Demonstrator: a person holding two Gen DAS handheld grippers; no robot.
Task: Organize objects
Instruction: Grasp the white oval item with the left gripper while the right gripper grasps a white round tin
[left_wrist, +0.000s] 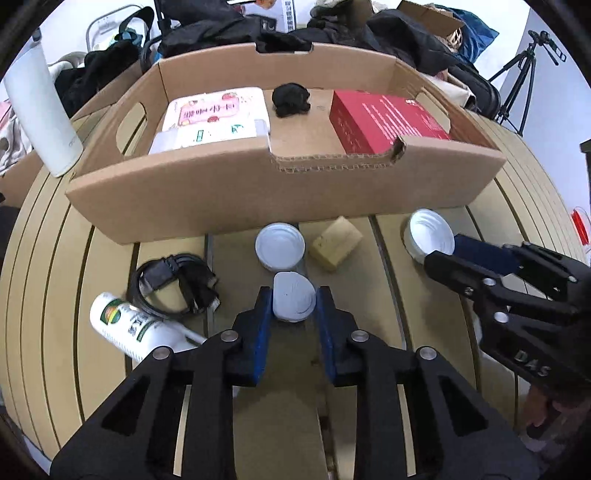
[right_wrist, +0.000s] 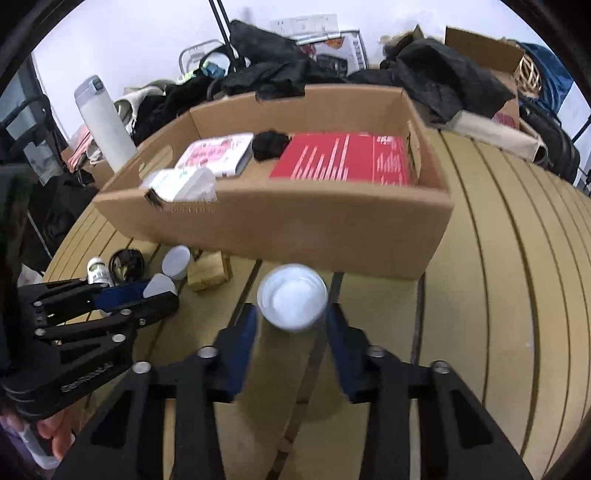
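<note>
Left wrist view looks down on a slatted tan counter (left_wrist: 480, 206), where the left tongs (left_wrist: 293, 301) have closed onto a small white cup (left_wrist: 293, 301), its blue pads pressing both sides of the squashed rim. Just beyond it stands a second white cup (left_wrist: 280, 246), nearly touching the first, and beside that lies a yellow sponge block (left_wrist: 335, 243) close against the front wall of a cardboard box (left_wrist: 258, 195). To the left, a coiled black cable (left_wrist: 173, 288) and a white bottle (left_wrist: 127, 326) lying on its side crowd that side of the tongs. The box holds a pink-and-white packet (left_wrist: 218, 114), a black lump (left_wrist: 291, 100) and a red box (left_wrist: 384, 123); a tall white flask (left_wrist: 40, 110) stands at its left end, and dark clothing and bags are piled behind. Right wrist view shows the right tongs (right_wrist: 291, 317) partly closed around a third white cup (right_wrist: 291, 295) standing before the box's front wall; the picture is blurred, so whether the pads touch its sides cannot be told. The left tongs with their cup sit off to the left there.
</note>
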